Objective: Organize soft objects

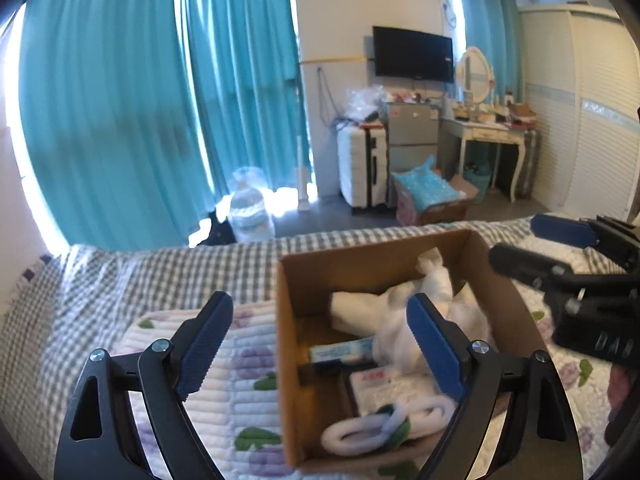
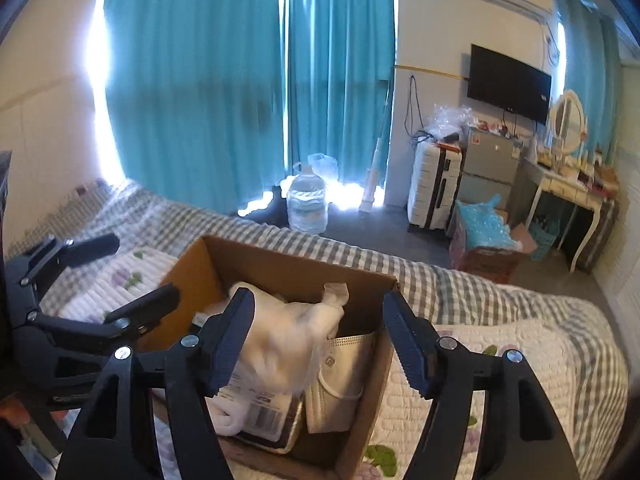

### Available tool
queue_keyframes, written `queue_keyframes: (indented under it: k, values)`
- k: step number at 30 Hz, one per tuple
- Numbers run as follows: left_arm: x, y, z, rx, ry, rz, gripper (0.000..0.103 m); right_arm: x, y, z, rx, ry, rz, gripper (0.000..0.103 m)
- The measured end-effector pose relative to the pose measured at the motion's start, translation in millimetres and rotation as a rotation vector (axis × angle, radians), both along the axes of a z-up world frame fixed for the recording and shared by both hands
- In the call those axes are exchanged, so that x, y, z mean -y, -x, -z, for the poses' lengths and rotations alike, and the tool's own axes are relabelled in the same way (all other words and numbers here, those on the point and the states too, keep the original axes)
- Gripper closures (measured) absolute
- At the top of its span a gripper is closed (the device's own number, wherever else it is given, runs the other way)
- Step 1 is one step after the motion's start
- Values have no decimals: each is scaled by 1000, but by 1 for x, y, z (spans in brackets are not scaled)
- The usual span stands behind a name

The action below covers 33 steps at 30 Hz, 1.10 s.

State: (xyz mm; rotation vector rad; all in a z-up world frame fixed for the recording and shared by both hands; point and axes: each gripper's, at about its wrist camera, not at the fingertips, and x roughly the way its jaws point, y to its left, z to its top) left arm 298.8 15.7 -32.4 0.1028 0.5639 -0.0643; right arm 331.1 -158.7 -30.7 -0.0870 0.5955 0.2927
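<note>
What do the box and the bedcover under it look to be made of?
Box: plain brown cardboard, matte, with thin raw-cut edges. Bedcover: soft quilted fabric, judging by the stitched ridges and the printed purple flowers; the fibre cannot be told.

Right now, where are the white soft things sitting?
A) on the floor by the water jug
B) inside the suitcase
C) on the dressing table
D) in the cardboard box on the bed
D: the white cloths lie inside the open box, which rests on the bed.
</note>
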Motion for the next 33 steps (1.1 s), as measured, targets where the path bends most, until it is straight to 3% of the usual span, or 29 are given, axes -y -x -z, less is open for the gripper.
queue_keyframes:
  k: [5, 12, 13, 16, 20, 26, 33]
  values:
    - [-9, 33, -33, 41, -6, -22, 13, 17, 25, -32, 14, -9, 59, 36]
    - [-11, 104, -108, 183, 4, -22, 13, 23, 101, -119, 144, 18, 89, 36]
    - [-11, 116, -119, 211, 9, -15, 13, 23, 115, -132, 166, 25, 88, 34]
    - [-8, 155, -147, 312, 5, 12, 0, 20, 155, -167, 237, 47, 74, 25]
    - [-6, 201, -167, 435, -24, 27, 0, 16, 204, -194, 311, 43, 82, 3]
    - [-15, 220, -147, 480, 11, 8, 0, 23, 253, -182, 359, -43, 109, 0]
    - [-33, 203, -73, 426, 27, -67, 0, 32, 245, -111, 345, -108, 152, 0]
